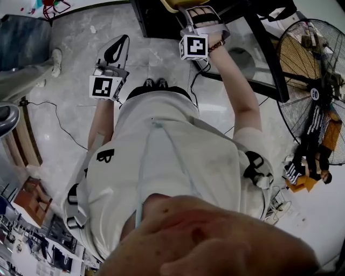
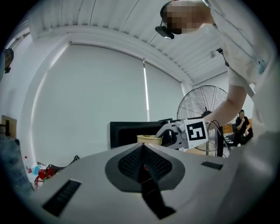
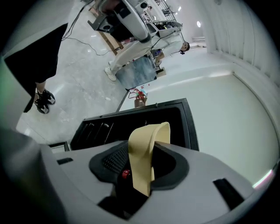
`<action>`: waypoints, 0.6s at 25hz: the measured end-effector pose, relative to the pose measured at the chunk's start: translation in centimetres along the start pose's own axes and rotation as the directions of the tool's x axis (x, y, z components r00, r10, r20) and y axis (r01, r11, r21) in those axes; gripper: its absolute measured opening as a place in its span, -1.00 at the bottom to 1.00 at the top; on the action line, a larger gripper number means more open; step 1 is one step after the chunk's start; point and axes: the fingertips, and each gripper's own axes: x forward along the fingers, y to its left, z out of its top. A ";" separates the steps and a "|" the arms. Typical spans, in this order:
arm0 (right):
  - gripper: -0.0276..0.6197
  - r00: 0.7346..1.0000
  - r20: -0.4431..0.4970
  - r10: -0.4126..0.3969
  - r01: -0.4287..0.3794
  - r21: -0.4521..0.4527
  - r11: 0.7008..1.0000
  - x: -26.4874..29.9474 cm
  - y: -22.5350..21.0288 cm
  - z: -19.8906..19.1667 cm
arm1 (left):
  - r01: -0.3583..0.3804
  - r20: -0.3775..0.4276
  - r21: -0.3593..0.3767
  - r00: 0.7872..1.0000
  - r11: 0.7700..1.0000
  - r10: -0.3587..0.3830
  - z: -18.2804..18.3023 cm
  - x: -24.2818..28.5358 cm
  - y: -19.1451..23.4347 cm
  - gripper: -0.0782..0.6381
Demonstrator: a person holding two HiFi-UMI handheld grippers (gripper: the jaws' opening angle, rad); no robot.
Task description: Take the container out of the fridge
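A pale yellow container (image 3: 145,144) stands edge-on between the jaws of my right gripper (image 3: 139,171), and the pads are shut on its wall. Right behind it gapes the open black fridge (image 3: 135,120). In the head view the right gripper (image 1: 190,11) is held out at arm's length at the top, with the container (image 1: 173,4) partly cut off by the frame edge beside the fridge (image 1: 156,21). My left gripper (image 1: 117,49) hangs lower and to the left, shut with nothing in it. The left gripper view shows the container (image 2: 148,139) in the right gripper (image 2: 173,134) in front of the fridge (image 2: 127,133).
A large standing fan (image 1: 315,86) is at the right, close to the fridge. A black cable (image 1: 54,116) trails over the pale floor at the left. A wooden frame (image 1: 24,143) and cluttered shelves stand at the left edge. A seated person (image 1: 310,161) is at the far right.
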 end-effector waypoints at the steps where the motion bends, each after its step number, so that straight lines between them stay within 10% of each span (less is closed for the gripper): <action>1: -0.42 1.000 0.005 0.002 -0.002 0.004 1.000 -0.7 0.2 0.4 | 0.001 -0.004 0.002 1.000 1.000 -0.001 0.0 0.0 0.0 -0.76; 15: -0.42 0.999 0.033 0.018 -0.019 0.041 0.999 -7.8 1.4 2.5 | 0.083 0.034 0.004 0.996 0.997 -0.083 0.7 1.0 -2.9 -0.76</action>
